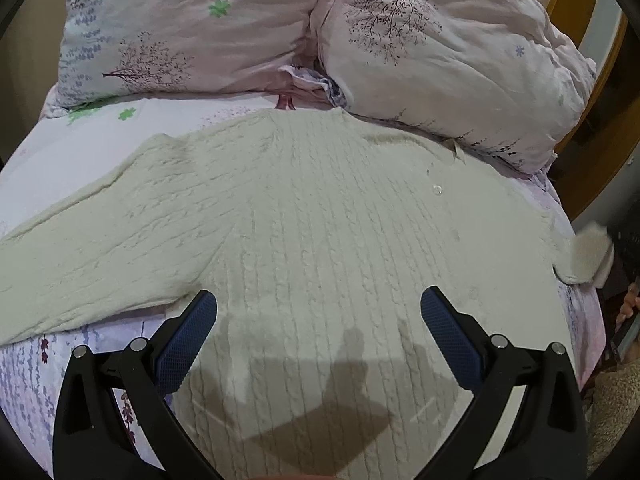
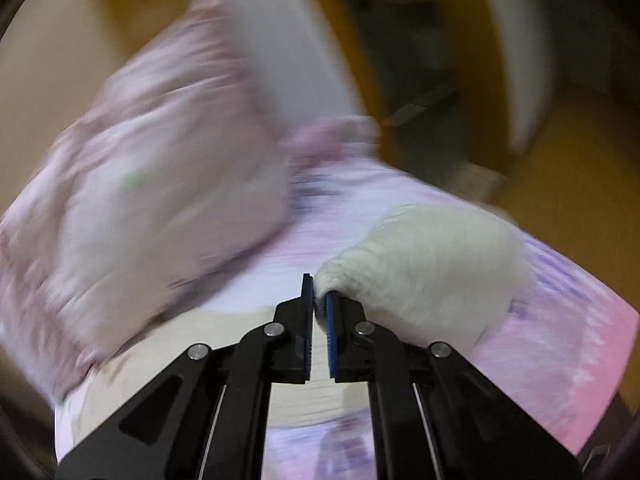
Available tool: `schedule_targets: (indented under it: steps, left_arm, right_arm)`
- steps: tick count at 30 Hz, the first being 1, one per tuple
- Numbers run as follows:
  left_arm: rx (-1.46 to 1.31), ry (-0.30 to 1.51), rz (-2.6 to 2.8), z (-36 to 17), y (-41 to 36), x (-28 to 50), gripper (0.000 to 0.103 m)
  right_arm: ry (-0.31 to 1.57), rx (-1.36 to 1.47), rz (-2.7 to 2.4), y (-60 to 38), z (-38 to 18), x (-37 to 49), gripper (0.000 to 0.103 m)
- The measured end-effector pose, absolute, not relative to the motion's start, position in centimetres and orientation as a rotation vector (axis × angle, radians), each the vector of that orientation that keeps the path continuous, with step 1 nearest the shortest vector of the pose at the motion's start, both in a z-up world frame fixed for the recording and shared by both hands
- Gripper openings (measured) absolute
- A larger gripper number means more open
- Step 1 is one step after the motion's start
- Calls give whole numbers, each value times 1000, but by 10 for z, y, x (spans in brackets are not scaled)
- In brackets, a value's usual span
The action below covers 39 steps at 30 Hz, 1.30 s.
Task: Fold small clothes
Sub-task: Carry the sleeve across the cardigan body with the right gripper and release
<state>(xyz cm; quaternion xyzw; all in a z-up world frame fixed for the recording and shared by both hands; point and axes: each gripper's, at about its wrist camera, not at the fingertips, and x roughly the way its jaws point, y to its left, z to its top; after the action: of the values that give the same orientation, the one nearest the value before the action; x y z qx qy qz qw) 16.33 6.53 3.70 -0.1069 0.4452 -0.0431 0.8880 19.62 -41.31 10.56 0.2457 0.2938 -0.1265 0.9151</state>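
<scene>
A cream cable-knit sweater point(image 1: 320, 216) lies flat on the bed, one sleeve point(image 1: 92, 248) spread out to the left. My left gripper point(image 1: 319, 304) is open and empty, hovering over the sweater's lower body. My right gripper point(image 2: 319, 292) is shut on the end of the sweater's other sleeve point(image 2: 424, 264), which bunches to the right of the fingers. That sleeve end also shows at the right edge of the left wrist view point(image 1: 588, 256). The right wrist view is blurred by motion.
Two pink floral pillows point(image 1: 192, 28) point(image 1: 448, 48) lie at the head of the bed, just beyond the sweater's collar. The floral bed sheet point(image 1: 72, 144) shows around the sweater. A wooden frame point(image 1: 600, 120) and the bed's right edge are close by.
</scene>
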Motion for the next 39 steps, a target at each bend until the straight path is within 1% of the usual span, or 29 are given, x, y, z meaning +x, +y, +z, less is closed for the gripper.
schedule_targets:
  steps: [3,5,9,10,12,13,14,15,16,18,22,26,27,28,29,30,31,34,36,38,39]
  left_arm:
    - [-246,909,-105,39,67,165,102]
    - [-275,888,-111,40,70,165,102]
    - [-313,853,-133,40,74,165,102]
    - [-316,850,-132,39,75,164,102]
    - [-307,842,-129,39,76,163,102]
    - [-296,845,-130,39,76,163,102]
    - [-283,850,-135,38,76,163,102]
    - [-278,853,-142,38,75,163,102]
    - [-279,856,-152,37,76,164,102]
    - [-300,858,-173,36,77,165,102]
    - [-436,873,-254,31,87,168,102]
    - [-529,853,-240,27,99,167,102]
    - [-533,848,-241,27,100,167,102]
    - [-536,846,-241,27,101,167,102]
    - [-540,848,-242,27,102,167,102]
    - [-543,852,-249,27,102,168,102]
    - [-545,856,-255,27,101,169,102]
    - [-561,875,-272,25,99,171,102]
    - [-583,888,-279,23,97,174,102]
    - [-609,891,-270,21,96,177,102]
    - [-623,888,-274,21,95,178,102]
  right_arm:
    - [636,392,-37,-336,118,213,6]
    - [687,315,97,-285,112,223,5]
    - [884,213,306,-199,65,238,6]
    - [919,209,319,-190,56,237,8]
    - [967,234,325,-183,42,234,14]
    - [978,259,328,-185,40,231,26]
    - [986,297,330,-189,38,227,35]
    - [987,344,320,-197,38,229,49]
    - [983,383,305,-205,38,230,54]
    - [984,464,273,-222,39,234,54]
    - [993,649,172,-255,29,241,54]
    - [970,728,72,-277,26,249,53]
    - [960,728,42,-278,25,253,43]
    - [953,719,26,-279,25,256,28]
    - [941,685,6,-277,28,259,20]
    - [922,633,-9,-273,33,260,10]
    - [894,575,-13,-266,41,260,9]
    - [783,371,71,-216,68,254,8]
    - [771,234,203,-173,75,247,9]
    - [850,78,383,-123,65,240,16]
    - [885,34,435,-107,59,236,26]
